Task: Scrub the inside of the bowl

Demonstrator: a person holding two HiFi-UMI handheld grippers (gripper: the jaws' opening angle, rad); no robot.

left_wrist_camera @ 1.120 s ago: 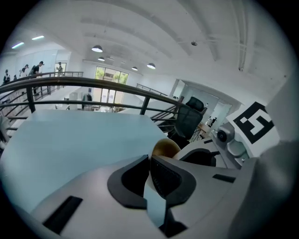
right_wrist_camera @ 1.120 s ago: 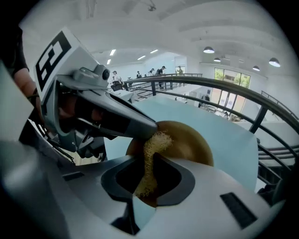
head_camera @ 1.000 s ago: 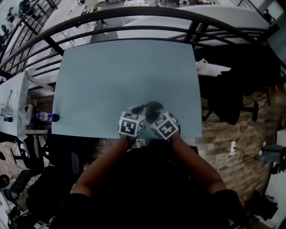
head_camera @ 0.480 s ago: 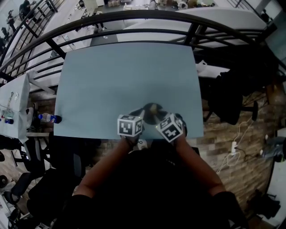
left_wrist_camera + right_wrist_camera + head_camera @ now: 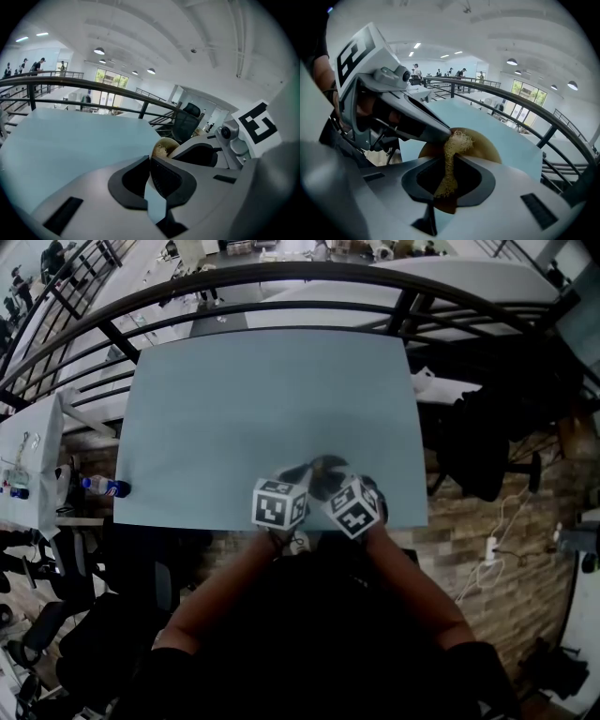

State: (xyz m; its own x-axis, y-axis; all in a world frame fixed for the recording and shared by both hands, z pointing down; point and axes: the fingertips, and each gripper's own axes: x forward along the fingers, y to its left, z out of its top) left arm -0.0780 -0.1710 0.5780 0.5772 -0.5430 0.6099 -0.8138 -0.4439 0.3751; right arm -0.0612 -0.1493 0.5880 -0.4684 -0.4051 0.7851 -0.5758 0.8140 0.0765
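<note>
Right gripper view first, and the bowl (image 5: pixel 485 145) fills the middle ground: brown, round, sitting on the pale blue desk (image 5: pixel 262 399) close to its near edge, straight ahead of the right gripper (image 5: pixel 449 164). Those fingers are pinched tight on a tan, fibrous scrubber (image 5: pixel 457 140). It runs lengthwise between them, and its frayed top pokes out past the tips to the bowl's near rim, looking set to reach inside. Coming in from the left is the left gripper (image 5: pixel 150 161), fingers drawn together with no real gap. The bowl's rim sits right at their tips, so it looks as if that side is pinning the bowl down. That's the relation to watch: the bowl lies dead ahead of the scrubber and the scrubber's length points into it, so I'd judge the right hand is placed to do the scrubbing while the left steadies. Head view shows both grippers side by side with the dark bowl tucked just beyond them, and the rest of the desk bare. Past it, a dark railing (image 5: pixel 281 282) curves round. A water bottle (image 5: pixel 105 487) lies off to the left, there's a brick-patterned floor (image 5: pixel 487 521) on the right, and people stand on a far walkway.
</note>
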